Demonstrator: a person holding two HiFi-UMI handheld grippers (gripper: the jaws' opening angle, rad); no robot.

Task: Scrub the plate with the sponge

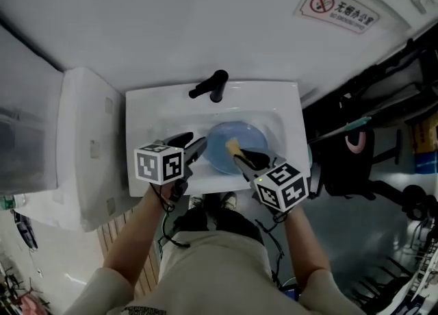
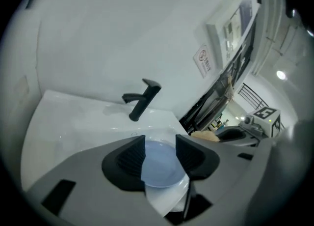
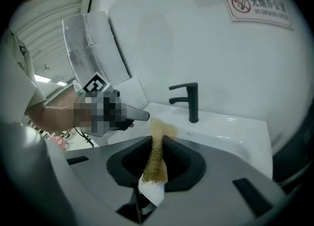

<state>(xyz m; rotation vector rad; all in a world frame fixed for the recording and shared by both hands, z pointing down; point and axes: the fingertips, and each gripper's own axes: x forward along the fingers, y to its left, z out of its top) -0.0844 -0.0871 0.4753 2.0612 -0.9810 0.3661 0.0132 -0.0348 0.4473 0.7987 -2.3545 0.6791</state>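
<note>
Head view, looking steeply down on a white sink (image 1: pixel 147 111) set against a pale wall. The plate (image 1: pixel 220 144) – blue, shallow, lying flat – rests in the basin just in front of the black faucet (image 1: pixel 211 86). The left claw (image 1: pixel 195 146) is poised at the plate's left edge and the right claw (image 1: pixel 241 159) at its lower right.

Left gripper view: the left claw (image 2: pixel 161 154) stands wide, with nothing between its pads. The plate (image 2: pixel 159 170) shows through the gap, down in the basin and apart from the pads. The faucet (image 2: pixel 142 99) rises beyond it, and the sponge (image 2: pixel 206 134) shows at right in the other claw.

Right gripper view: the right claw (image 3: pixel 158 155) is narrow, pinching the yellow sponge (image 3: pixel 157 154) edge-on, its tip projecting past the pads towards the faucet (image 3: pixel 189 101). In the head view the sponge (image 1: pixel 234 147) overlaps the plate; whether they touch cannot be told.

Surroundings – a white boxy fixture (image 1: pixel 82 142) stands just beside the sink's left side. A no-smoking sign (image 1: pixel 339 9) hangs on the wall above right. Dark, cluttered equipment (image 1: pixel 356 163) crowds the sink's right flank. The faucet spout reaches out over the basin's rear edge, just behind the plate.
</note>
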